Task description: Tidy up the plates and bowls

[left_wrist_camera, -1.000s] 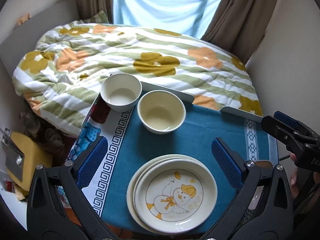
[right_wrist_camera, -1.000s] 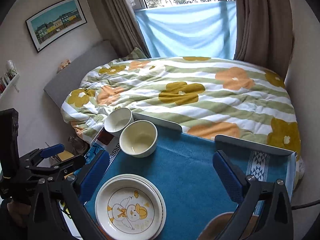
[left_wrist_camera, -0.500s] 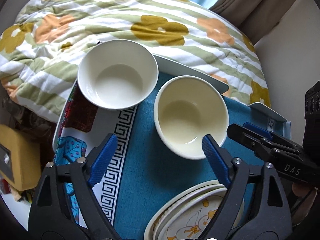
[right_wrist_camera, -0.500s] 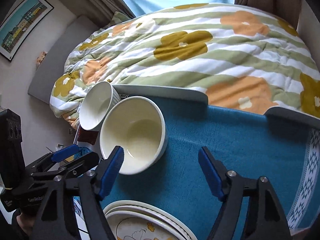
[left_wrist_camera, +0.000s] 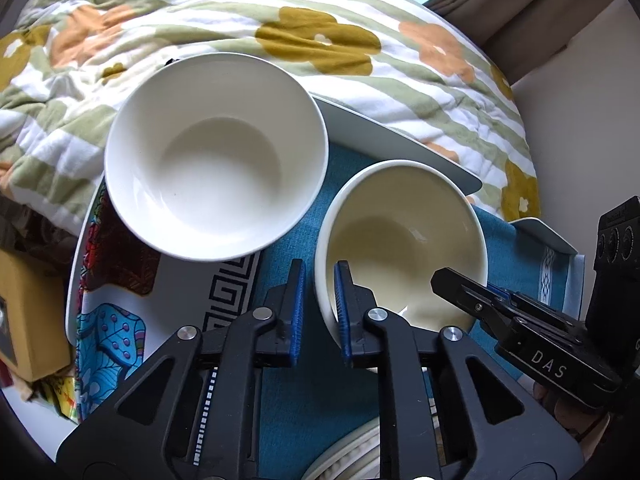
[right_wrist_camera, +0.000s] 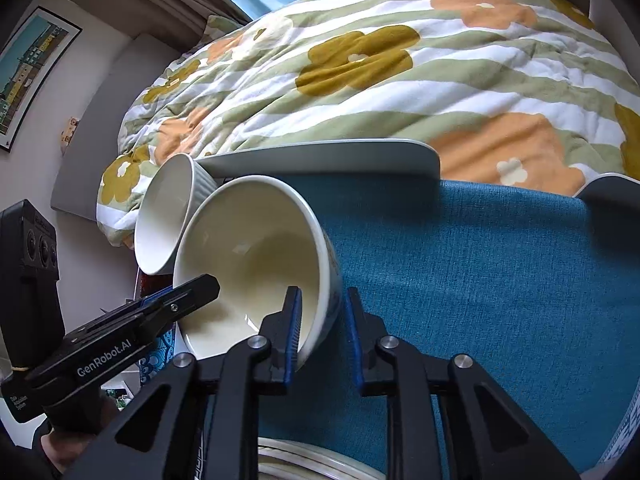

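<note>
Compared with a second ago, both our grippers are much lower and nearer to the bowls, and their jaws have just been closing. At the left, the white bowl (left_wrist_camera: 216, 156) stands empty on the tablecloth (right_wrist_camera: 480, 264), untouched. Beside it, almost touching, the cream bowl (left_wrist_camera: 404, 240) is empty too. Our left gripper (left_wrist_camera: 319, 304) is clamped on its near-left rim, and our right gripper (right_wrist_camera: 322, 320) is clamped on the opposite rim. The plates (right_wrist_camera: 304, 460) lie stacked at the near edge.
</note>
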Demonstrator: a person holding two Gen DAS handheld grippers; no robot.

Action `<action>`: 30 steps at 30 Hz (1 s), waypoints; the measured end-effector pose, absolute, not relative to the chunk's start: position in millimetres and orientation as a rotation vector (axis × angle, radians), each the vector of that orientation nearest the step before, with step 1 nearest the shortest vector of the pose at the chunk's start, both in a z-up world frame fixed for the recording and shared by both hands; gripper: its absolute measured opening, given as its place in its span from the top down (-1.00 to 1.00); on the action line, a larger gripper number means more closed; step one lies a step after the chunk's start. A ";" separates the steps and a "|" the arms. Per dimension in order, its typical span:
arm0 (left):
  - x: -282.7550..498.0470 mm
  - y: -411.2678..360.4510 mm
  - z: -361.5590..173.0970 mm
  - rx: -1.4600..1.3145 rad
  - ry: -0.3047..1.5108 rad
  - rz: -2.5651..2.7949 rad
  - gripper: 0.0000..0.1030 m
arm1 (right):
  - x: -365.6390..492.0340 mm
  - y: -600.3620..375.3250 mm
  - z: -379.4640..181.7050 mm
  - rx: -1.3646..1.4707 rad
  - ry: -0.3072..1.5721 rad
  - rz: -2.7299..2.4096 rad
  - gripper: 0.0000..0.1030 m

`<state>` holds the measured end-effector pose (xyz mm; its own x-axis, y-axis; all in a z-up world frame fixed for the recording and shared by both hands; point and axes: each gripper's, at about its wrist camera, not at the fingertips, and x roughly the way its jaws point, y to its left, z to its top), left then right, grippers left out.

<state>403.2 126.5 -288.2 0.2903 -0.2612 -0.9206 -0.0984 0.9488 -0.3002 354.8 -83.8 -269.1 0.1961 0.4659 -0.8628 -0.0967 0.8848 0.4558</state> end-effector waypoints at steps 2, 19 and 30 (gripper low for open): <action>403.7 123.3 -287.3 -0.304 1.277 -0.106 0.81 | 354.7 -82.4 -268.7 0.326 1.319 0.397 0.66; 375.0 100.3 -237.1 -0.226 1.182 -0.119 0.81 | 335.3 -98.9 -232.3 0.319 1.237 0.398 0.68; 299.6 24.5 -160.3 -0.178 1.087 -0.145 0.81 | 275.0 -163.4 -161.4 0.277 1.147 0.430 0.68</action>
<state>299.6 24.5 -160.3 0.4580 -0.2043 -0.8652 0.0303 0.9763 -0.2144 275.0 -163.4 -161.4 0.3435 0.4649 -0.8160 -0.1865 0.8854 0.4259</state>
